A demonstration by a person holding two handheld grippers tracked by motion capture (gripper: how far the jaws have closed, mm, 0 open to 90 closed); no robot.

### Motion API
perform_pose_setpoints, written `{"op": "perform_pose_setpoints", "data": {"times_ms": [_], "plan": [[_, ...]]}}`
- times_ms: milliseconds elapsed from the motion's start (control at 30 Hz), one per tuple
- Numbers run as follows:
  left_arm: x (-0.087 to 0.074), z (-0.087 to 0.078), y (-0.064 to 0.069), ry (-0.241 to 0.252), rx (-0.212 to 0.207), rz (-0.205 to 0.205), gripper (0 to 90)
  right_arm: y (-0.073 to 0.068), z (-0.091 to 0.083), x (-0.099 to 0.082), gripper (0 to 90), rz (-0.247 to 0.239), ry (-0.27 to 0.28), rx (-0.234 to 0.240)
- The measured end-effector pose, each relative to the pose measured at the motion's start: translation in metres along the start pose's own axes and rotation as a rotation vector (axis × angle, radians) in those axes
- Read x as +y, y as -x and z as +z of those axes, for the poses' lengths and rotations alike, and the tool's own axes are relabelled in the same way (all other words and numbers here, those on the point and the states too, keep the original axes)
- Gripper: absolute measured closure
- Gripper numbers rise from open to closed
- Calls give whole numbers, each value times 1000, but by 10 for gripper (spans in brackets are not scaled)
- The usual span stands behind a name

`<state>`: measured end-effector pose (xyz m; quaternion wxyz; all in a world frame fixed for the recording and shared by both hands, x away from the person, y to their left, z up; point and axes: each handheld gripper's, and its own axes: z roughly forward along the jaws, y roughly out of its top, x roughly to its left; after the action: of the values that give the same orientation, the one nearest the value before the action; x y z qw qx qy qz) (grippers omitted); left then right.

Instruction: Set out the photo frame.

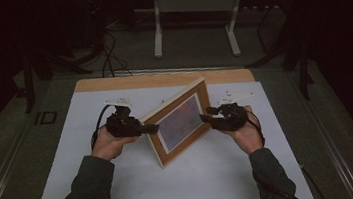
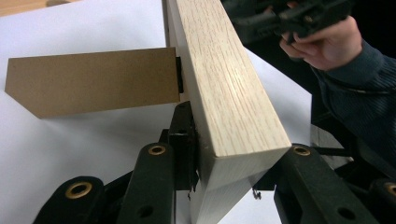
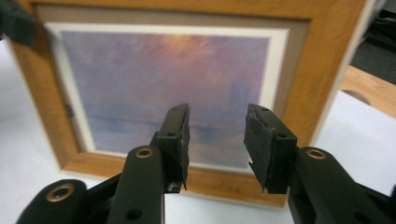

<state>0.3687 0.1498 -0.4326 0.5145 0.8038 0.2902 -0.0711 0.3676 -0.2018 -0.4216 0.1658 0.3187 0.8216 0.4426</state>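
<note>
A wooden picture frame [image 1: 179,122] with a purple and orange painting stands upright on the white table cover, tilted back on its brown cardboard prop [image 2: 93,81]. My left gripper [image 1: 152,128] is shut on the frame's left side edge; in the left gripper view the pale wood [image 2: 229,93] sits clamped between the two black jaws of the left gripper [image 2: 238,149]. My right gripper [image 1: 206,115] hovers just off the frame's right side. In the right gripper view the right gripper [image 3: 217,140] is open in front of the painting [image 3: 163,79], with nothing between its jaws.
The white cover [image 1: 198,177] spans most of the table, with a bare wooden strip [image 1: 162,78] along the far edge. Beyond the table, on the dark floor, stand the white legs of a desk frame [image 1: 194,7] and some cables.
</note>
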Motion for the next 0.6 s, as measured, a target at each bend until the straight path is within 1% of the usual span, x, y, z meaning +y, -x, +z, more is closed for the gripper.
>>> {"op": "perform_pose_setpoints", "data": {"times_ms": [100, 167, 200, 233, 300, 367, 400, 433, 467, 500, 533, 567, 600], "plan": [[1, 1, -1, -8, -11, 8, 695, 10, -3, 1, 568, 27, 9, -22], [3, 1, -2, -19, -21, 10, 696, 12, -3, 1, 562, 30, 13, -27], [5, 1, -4, -32, -28, 18, 696, 17, -3, 1, 546, 41, 16, -49], [5, 1, -4, -32, -28, 18, 696, 17, -3, 1, 546, 41, 16, -49], [7, 2, -6, -47, -38, 29, 696, 22, -4, 2, 541, 55, 18, -65], [7, 2, -7, -48, -36, 39, 696, 29, -5, 4, 538, 71, 23, -75], [7, 2, -7, -48, -36, 39, 696, 29, -5, 4, 538, 71, 23, -75], [7, 2, -6, -40, -26, 44, 695, 34, -4, 7, 527, 81, 26, -70], [6, 2, -5, -35, -11, 44, 693, 36, -3, 8, 521, 77, 25, -69], [6, 2, -5, -35, -11, 44, 672, 37, -2, 10, 513, 75, 22, -61], [6, 2, -3, -35, 17, 48, 672, 37, -2, 10, 513, 75, 22, -61], [6, 2, -3, -35, 17, 48, 630, 37, -2, 10, 513, 75, 22, -61], [4, 1, 1, -29, 86, 38, 586, 39, 2, 14, 462, 56, 20, -39]]}}
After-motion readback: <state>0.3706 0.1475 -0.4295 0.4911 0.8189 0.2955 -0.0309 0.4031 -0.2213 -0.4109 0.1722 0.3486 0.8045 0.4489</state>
